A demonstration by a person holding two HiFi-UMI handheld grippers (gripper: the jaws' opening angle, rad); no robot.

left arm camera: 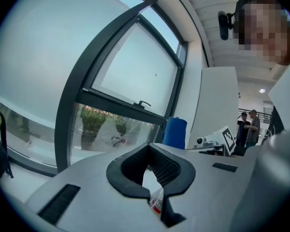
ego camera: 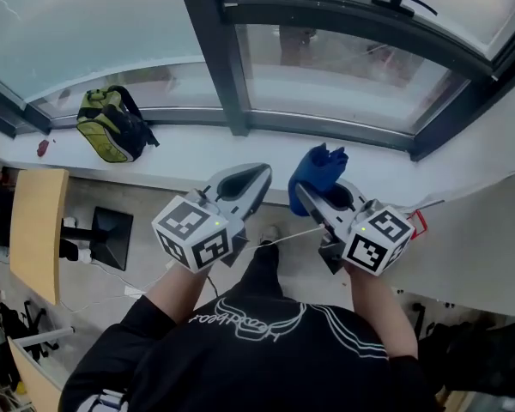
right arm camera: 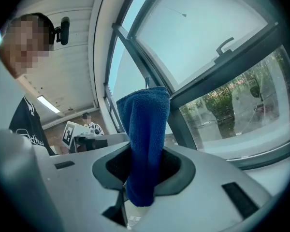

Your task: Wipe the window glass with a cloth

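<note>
Sill (ego camera: 206, 157) white, green backpack (ego camera: 112, 125) on it, below dark-framed glass (ego camera: 343, 71). R gripper (ego camera: 307, 194) clamped on blue cloth (ego camera: 316, 170); L gripper (ego camera: 256, 175) jaws together, empty.

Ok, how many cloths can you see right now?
1. The blue cloth is clamped in the right gripper, sticking up before the window glass. The left gripper is shut with nothing in it. More cloths could lie outside these views.
</note>
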